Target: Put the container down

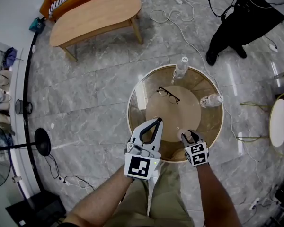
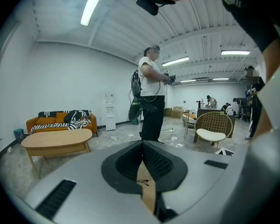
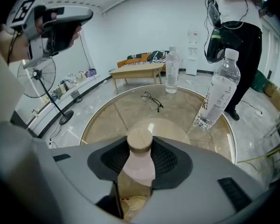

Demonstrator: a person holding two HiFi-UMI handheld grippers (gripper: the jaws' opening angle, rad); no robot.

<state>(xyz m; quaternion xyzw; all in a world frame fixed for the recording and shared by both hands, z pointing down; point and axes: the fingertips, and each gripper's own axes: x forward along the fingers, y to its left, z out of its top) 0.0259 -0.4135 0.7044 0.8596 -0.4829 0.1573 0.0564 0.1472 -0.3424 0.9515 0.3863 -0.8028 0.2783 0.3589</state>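
Over the near edge of the round glass desk (image 1: 128, 109), our right gripper (image 3: 141, 158) is clamped on the container (image 3: 140, 139): a pale jar with a wooden lid, pads on both sides of its body.

- Key relation: the jar's long axis is vertical, lid up, with the desk surface straight below it. We judge that the put-down needs only a plain descent, no re-orienting. We can't tell whether the base already touches the glass.
- Left gripper (image 1: 156, 123) has its jaws tip to tip on nothing. It is raised beside the right one and has no part in this.
- Landing zone looks free. The eyeglasses (image 3: 151, 101) and both water bottles (image 3: 171, 70) (image 3: 219, 90) sit farther in.
- Print: the nearer bottle's label has text, too blurred to read. No writing visible on the jar.
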